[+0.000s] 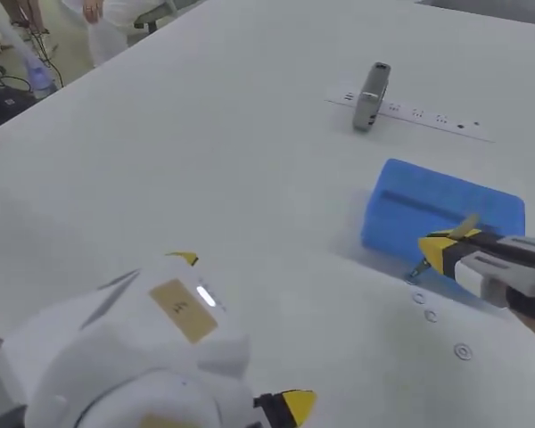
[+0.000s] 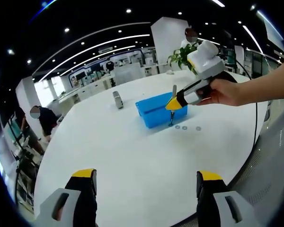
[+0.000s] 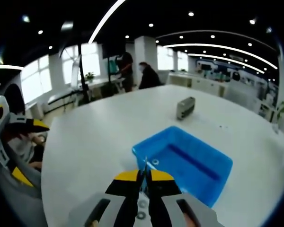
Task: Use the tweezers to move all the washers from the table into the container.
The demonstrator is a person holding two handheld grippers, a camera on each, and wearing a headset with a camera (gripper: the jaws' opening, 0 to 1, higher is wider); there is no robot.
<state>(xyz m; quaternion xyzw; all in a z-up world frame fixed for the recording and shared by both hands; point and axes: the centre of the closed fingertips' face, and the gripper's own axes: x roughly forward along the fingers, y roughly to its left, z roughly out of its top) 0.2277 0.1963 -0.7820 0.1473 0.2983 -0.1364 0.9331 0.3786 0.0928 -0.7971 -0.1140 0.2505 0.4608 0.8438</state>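
Washers (image 1: 463, 351) lay flat on the desk (image 1: 250, 178), light and probably slippery, best pinched across the rim. Your right gripper (image 3: 145, 178) clamped the tweezers (image 2: 171, 117); left gripper (image 2: 146, 182) jaws stood wide.

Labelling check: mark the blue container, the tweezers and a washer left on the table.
blue container (image 3: 196, 165), right gripper view, bare floor.
tweezers (image 2: 171, 117), left gripper view, lower shaft.
washer (image 1: 463, 351), head view, nearest one, its ring.

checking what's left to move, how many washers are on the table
3: one washer by the tweezers, a second just beside it, a third farthest from the blue container. The right gripper may hide others.
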